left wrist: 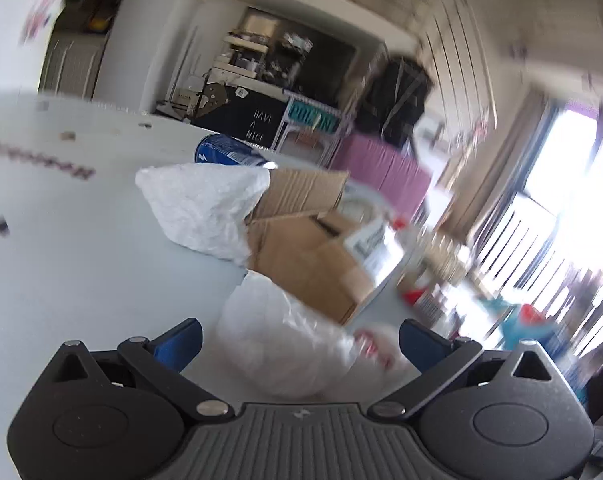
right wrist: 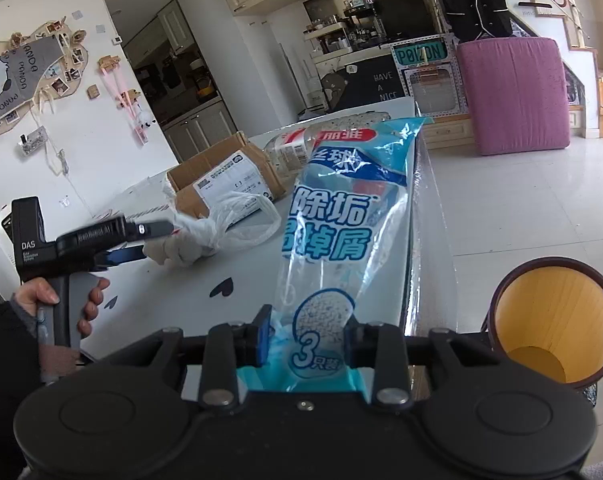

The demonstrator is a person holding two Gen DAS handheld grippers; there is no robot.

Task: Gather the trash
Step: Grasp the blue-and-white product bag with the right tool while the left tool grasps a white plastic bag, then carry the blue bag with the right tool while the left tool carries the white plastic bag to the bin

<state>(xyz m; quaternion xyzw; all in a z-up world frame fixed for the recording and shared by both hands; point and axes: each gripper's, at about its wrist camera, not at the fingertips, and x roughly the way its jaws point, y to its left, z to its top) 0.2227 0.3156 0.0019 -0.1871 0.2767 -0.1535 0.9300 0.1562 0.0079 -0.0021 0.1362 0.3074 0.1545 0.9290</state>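
Note:
My right gripper [right wrist: 309, 340] is shut on the lower end of a blue plastic sponge package [right wrist: 333, 216], which reaches forward over the table's right edge. My left gripper [left wrist: 301, 340] stands open, its blue fingers [left wrist: 181, 342] either side of a crumpled clear plastic bag [left wrist: 277, 360] on the table. The right wrist view shows that left gripper [right wrist: 157, 242] at the left, held by a hand, with its tips at the same bag [right wrist: 237, 220]. An open bin [right wrist: 553, 320] with a yellow inside stands on the floor to the right.
Behind the bag lie an open cardboard box [left wrist: 309, 264], a white crumpled bag [left wrist: 201, 204] and a blue can [left wrist: 229, 150]. A clear bottle [right wrist: 297, 148] lies behind the box [right wrist: 229, 176]. The pale table [right wrist: 161, 304] ends at the right; a pink cushion [right wrist: 513, 92] stands beyond.

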